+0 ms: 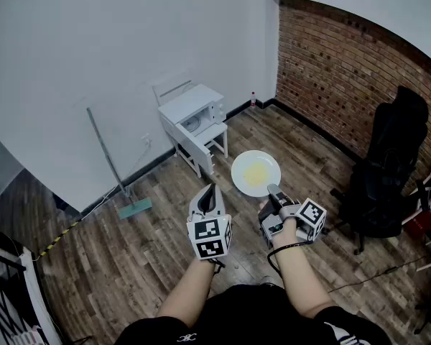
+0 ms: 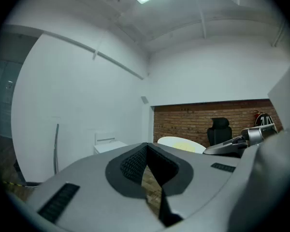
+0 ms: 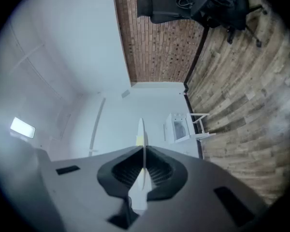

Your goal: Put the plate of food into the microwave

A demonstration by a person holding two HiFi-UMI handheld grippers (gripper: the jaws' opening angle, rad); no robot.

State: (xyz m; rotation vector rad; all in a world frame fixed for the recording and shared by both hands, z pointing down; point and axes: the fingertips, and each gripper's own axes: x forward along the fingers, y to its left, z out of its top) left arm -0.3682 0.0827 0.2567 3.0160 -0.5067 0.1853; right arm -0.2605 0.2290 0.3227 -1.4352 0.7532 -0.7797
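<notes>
Plate (image 1: 256,172) of yellow food, clamped by its near rim between the jaws of the right gripper (image 1: 273,190) and carried above the wooden floor (image 1: 129,257). Left gripper (image 1: 211,189), beside it, has its jaws closed together on nothing. The white microwave (image 1: 197,113) stands well apart, against the wall (image 1: 93,49).

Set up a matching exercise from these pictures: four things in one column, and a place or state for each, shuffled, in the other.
Things:
1. plate
2. microwave
3. office chair
4. left claw

Places or states:
A. shut, holding nothing
B. beside the brick wall
C. on the white table
D. gripped at its rim by the right claw

Pairs: 1-D, 2-C, 3-B, 4-A
</notes>
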